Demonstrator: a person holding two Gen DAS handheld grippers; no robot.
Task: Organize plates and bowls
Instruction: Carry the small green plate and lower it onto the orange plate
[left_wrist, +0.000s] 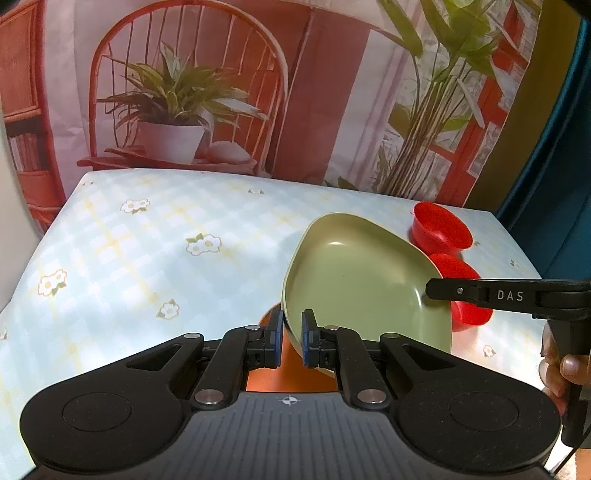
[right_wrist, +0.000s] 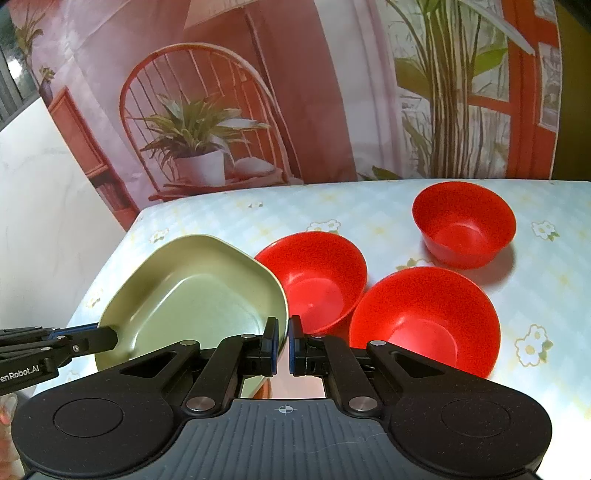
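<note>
A printed backdrop of a red chair and potted plants hangs behind a table (right_wrist: 229, 218) covered in a pale checked cloth with small daisies, and on it the sorting is plainly midway. The green plate (left_wrist: 354, 277) is tilted, raised off the cloth at its near side, and carried between both tools: the left gripper (left_wrist: 291, 338) has its blue pads pinched on the plate's near rim, and the right gripper (right_wrist: 283, 345) is likewise pinched on the rim at the opposite edge, its jaws nearly together around the thin lip. Holding it from 2 sides likely keeps a wide, shallow dish from swinging, since one narrow pinch on a rim gives little control. Something orange (left_wrist: 273, 380) shows directly beneath the plate, probably another plate, so the green one seems meant to stack on it, though its shape is mostly hidden. To the right stand 3 red bowls, upright and unstacked: the left bowl (right_wrist: 314, 280) just beside the plate's edge, the near bowl (right_wrist: 424, 321) next to it, and the far bowl (right_wrist: 463, 223) apart, presumably awaiting nesting
</note>
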